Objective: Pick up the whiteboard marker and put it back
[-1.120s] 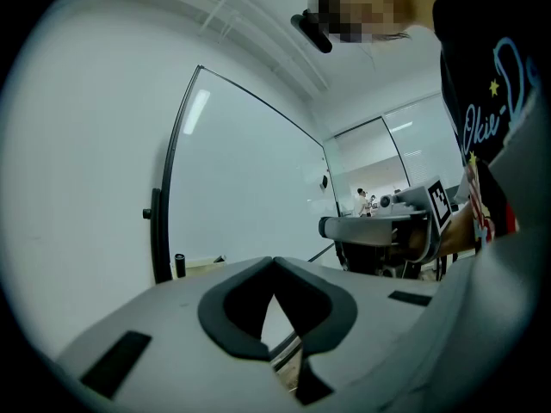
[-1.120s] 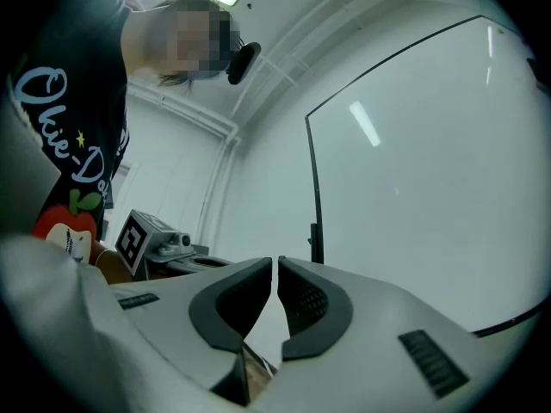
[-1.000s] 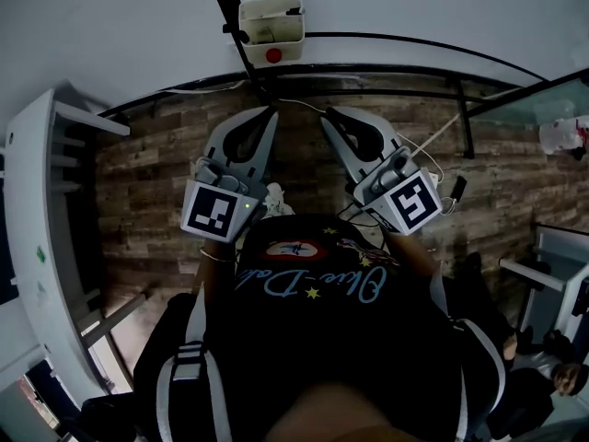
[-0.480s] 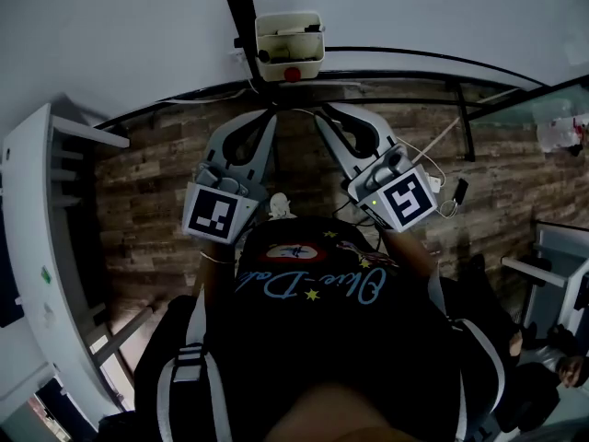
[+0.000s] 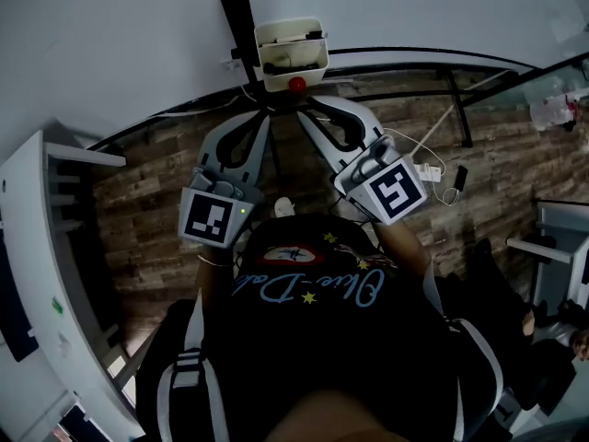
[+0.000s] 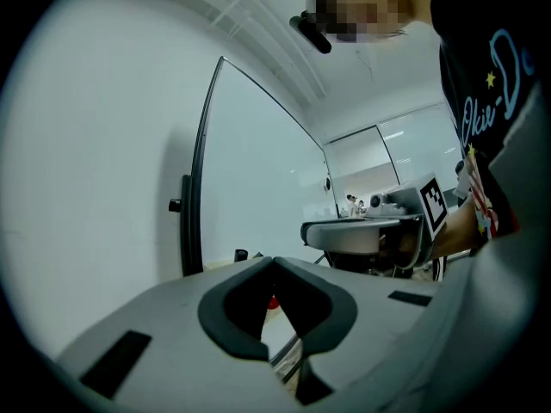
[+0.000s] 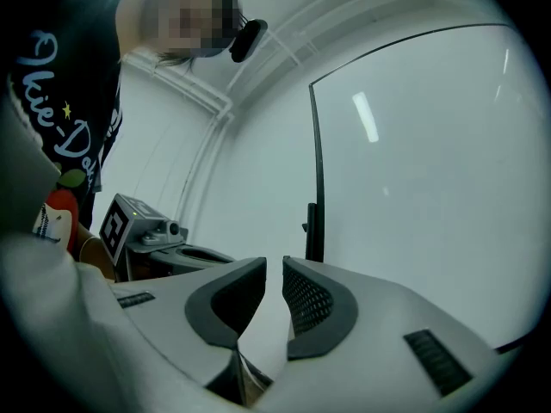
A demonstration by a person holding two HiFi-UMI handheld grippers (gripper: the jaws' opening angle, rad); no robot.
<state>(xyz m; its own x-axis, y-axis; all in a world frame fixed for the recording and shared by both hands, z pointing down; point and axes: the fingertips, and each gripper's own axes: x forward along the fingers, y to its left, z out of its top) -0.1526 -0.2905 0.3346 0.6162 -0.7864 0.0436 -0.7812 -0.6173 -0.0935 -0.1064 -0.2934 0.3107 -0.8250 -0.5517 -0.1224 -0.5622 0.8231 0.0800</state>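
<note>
Two claws point at the white box [image 5: 291, 49] that hangs beside the black pole [image 5: 232, 17] at the bottom edge of the whiteboard [image 5: 433, 7]. The left claw [image 5: 265, 116] is pressed together on nothing, and the right claw [image 5: 308, 110] shows only a thin slit and holds nothing. I think the whiteboard marker is one of the dark things in that box, though I cannot be sure, so one claw should spread wide, go in over the rim and pinch it at its middle; room is wide below, but the pole, the box wall and the red knob [image 5: 296, 85] sit close, so move slow.
</note>
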